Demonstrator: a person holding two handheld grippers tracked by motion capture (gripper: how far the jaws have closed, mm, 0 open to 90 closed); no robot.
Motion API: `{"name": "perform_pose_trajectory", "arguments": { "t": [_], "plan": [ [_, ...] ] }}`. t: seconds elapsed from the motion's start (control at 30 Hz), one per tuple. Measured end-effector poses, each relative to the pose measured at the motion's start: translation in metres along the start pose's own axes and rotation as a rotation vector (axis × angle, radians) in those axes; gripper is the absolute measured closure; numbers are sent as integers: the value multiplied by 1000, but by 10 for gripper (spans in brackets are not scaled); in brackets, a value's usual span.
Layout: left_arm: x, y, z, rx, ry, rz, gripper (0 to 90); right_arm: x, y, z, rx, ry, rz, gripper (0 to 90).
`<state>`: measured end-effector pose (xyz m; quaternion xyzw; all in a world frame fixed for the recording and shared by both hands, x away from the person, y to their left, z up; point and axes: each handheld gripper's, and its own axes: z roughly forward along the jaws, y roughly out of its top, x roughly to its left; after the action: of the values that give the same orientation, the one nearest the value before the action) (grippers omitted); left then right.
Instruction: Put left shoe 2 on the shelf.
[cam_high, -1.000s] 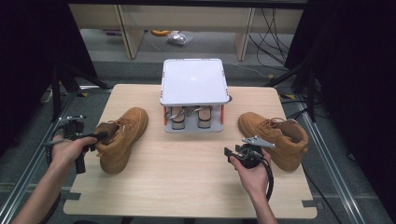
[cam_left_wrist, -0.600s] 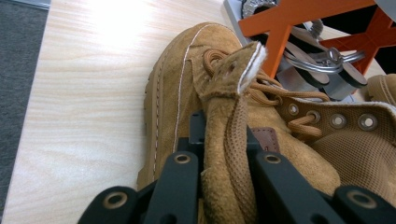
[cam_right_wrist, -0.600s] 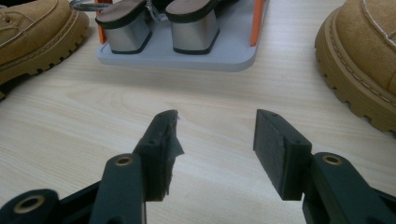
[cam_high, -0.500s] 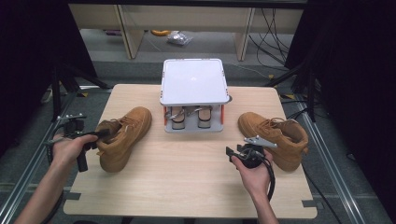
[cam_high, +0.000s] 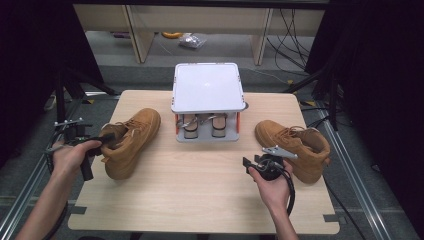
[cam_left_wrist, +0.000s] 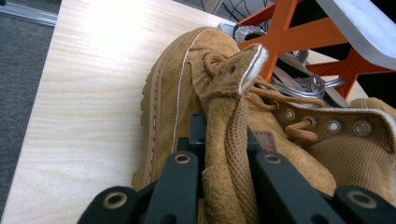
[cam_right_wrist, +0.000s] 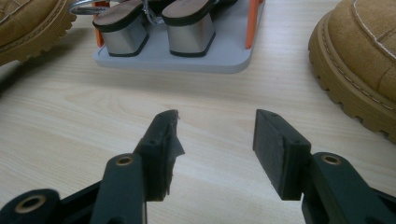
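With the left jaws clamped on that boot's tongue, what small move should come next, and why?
Probably lift the left boot slightly by its tongue: the left gripper is shut on it, the sole rests on the table, and the right gripper waits open beside the other boot.

Your table (cam_high: 200, 200): rack (cam_high: 207, 90) at the far middle, a pair of heeled shoes (cam_high: 202, 126) on its lower shelf. One boot (cam_high: 132, 140) lies left of the rack, the other boot (cam_high: 295, 145) right, well apart.
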<state>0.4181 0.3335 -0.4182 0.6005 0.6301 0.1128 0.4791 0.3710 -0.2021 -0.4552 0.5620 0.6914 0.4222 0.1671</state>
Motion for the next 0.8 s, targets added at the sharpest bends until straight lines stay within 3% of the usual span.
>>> {"name": "perform_pose_trajectory", "arguments": {
  "t": [0.2, 0.23, 0.27, 0.8],
  "plan": [
    [1, 4, 1, -19, -10, -12, 825, 0, 0, 0, -2, 0, 1, 508],
    [1, 4, 1, -21, -5, -12, 825, -3, 0, 1, -11, 0, -32, 508],
    [0, 5, 1, -23, -2, -9, 825, -3, 0, 1, -10, 0, -35, 508],
    [-3, 16, 6, -53, -5, -22, 825, -4, 0, -2, -20, -5, -33, 510]
  ]
}}
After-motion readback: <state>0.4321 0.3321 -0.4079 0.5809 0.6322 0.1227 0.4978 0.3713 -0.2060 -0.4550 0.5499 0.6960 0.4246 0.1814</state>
